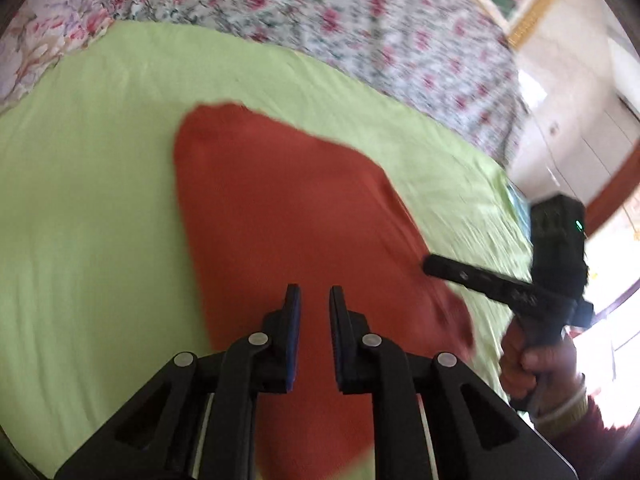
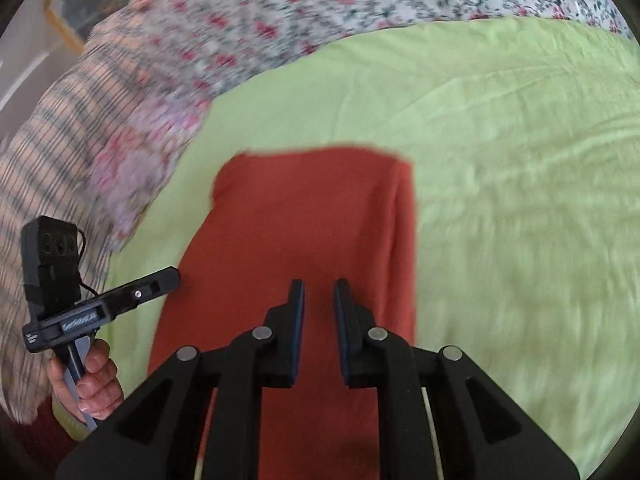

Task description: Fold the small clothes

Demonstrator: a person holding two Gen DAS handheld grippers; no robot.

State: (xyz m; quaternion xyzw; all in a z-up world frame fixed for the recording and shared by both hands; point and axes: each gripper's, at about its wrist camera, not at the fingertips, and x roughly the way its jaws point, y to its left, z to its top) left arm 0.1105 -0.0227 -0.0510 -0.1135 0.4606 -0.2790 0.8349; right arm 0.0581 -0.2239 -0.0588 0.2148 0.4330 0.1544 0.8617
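Observation:
A rust-red garment (image 1: 280, 208) lies flat on a light green sheet (image 1: 88, 184); it also shows in the right wrist view (image 2: 304, 224), with a folded strip along its right edge. My left gripper (image 1: 314, 292) hovers over the garment's near part, jaws open a little, holding nothing. My right gripper (image 2: 319, 286) is likewise over the garment, jaws open a little, empty. The right gripper also shows in the left wrist view (image 1: 430, 266) at the garment's right edge, and the left one in the right wrist view (image 2: 174, 276) at its left edge.
A floral bedspread (image 1: 320, 12) lies beyond the green sheet (image 2: 520, 160). A striped cloth (image 2: 52, 152) lies at the left. Wall, cabinets and a bright window (image 1: 580, 128) are to the right of the bed.

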